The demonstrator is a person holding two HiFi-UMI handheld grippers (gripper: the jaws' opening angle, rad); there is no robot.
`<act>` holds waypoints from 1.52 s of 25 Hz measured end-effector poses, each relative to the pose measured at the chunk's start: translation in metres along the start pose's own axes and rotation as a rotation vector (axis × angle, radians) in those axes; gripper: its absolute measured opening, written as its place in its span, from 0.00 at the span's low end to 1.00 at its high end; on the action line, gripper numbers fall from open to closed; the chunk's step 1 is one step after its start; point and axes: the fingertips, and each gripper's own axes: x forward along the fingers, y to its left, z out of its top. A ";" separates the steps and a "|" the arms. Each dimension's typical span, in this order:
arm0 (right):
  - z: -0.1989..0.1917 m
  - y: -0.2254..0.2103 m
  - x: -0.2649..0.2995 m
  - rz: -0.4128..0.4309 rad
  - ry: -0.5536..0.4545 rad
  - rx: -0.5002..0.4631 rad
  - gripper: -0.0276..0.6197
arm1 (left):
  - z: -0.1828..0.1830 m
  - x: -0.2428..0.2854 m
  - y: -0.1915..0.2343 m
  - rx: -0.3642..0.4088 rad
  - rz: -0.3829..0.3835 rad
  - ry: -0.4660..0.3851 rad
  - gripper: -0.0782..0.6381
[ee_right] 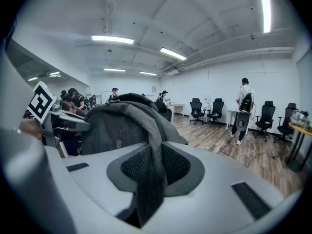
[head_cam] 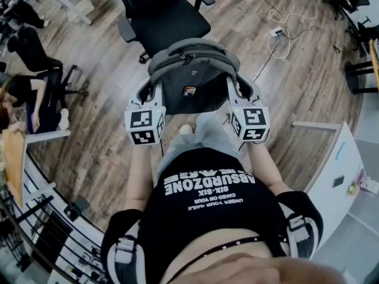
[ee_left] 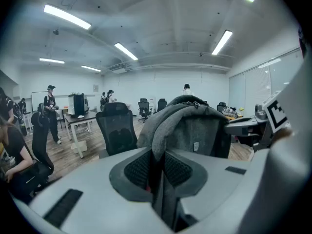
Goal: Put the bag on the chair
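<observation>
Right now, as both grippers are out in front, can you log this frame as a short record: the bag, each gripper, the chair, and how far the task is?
bag: grey backpack, held up between both grippers, zip side up
left gripper: shut on the bag's left strap
right gripper: shut on the bag's right strap
chair: black office chair, just beyond the bag, seat bare
floor: wood planks
task state: bag not yet on the chair
</observation>
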 end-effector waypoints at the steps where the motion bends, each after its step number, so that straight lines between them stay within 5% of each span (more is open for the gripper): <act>1: 0.000 -0.001 0.000 0.001 -0.003 -0.005 0.16 | 0.001 0.001 -0.001 -0.001 0.002 -0.003 0.21; 29: 0.070 -0.121 0.175 0.194 -0.034 -0.119 0.16 | 0.083 0.173 0.020 -0.094 0.204 -0.025 0.21; 38: 0.067 -0.120 0.231 0.183 0.008 -0.109 0.16 | 0.080 0.220 0.056 -0.111 0.176 0.010 0.21</act>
